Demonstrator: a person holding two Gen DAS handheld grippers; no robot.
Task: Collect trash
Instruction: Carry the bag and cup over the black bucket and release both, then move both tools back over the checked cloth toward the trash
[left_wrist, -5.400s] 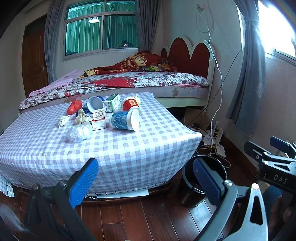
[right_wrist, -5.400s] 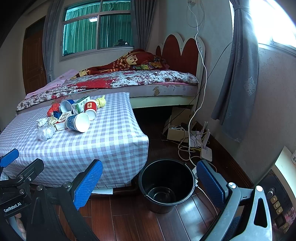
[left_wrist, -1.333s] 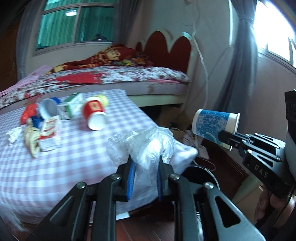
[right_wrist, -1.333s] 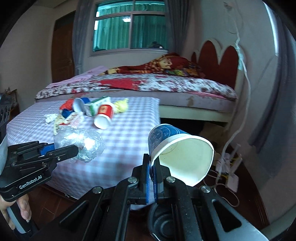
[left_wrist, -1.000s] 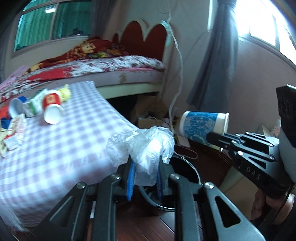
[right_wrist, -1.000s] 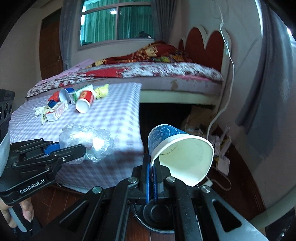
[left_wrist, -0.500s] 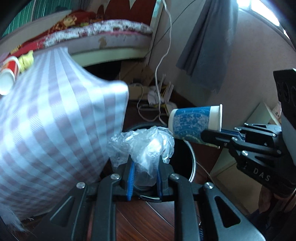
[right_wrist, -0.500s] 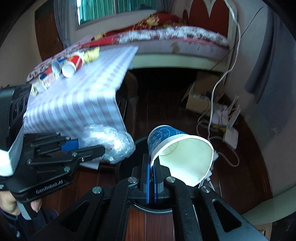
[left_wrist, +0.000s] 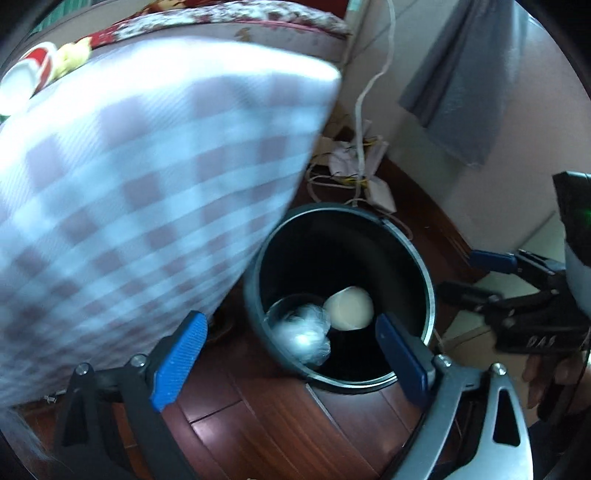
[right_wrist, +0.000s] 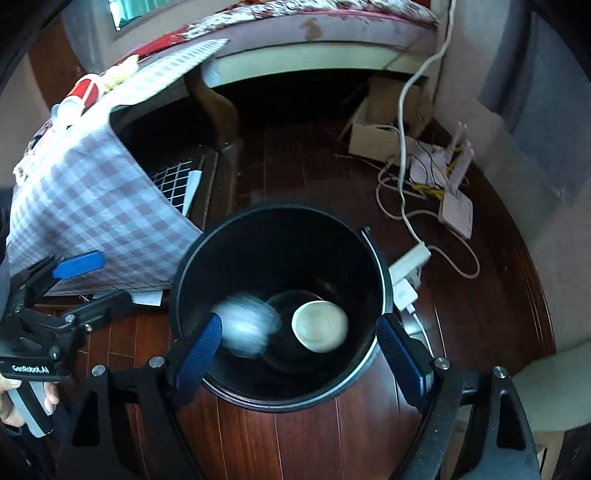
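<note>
1. Trash now sits in the black bin (right_wrist: 369, 258): a crumpled plastic bag (right_wrist: 245, 325) and a paper cup (right_wrist: 320, 331) lie side by side at the bottom.
2. Both jaws are spread wide and empty, the left hand-held gripper (left_wrist: 291, 352) and the right hand-held gripper (right_wrist: 299, 350) alike, over the bin's rim.
3. More litter waits on the desk (right_wrist: 85, 177), including a red cup (right_wrist: 83, 94).
4. Risk: swinging back fast, a hand-held gripper could clip the bin's rim and tip it, or snag the hanging checked cloth and drag litter to the floor.
5. Loose cables (right_wrist: 406, 206) near the bin could catch too.
</note>
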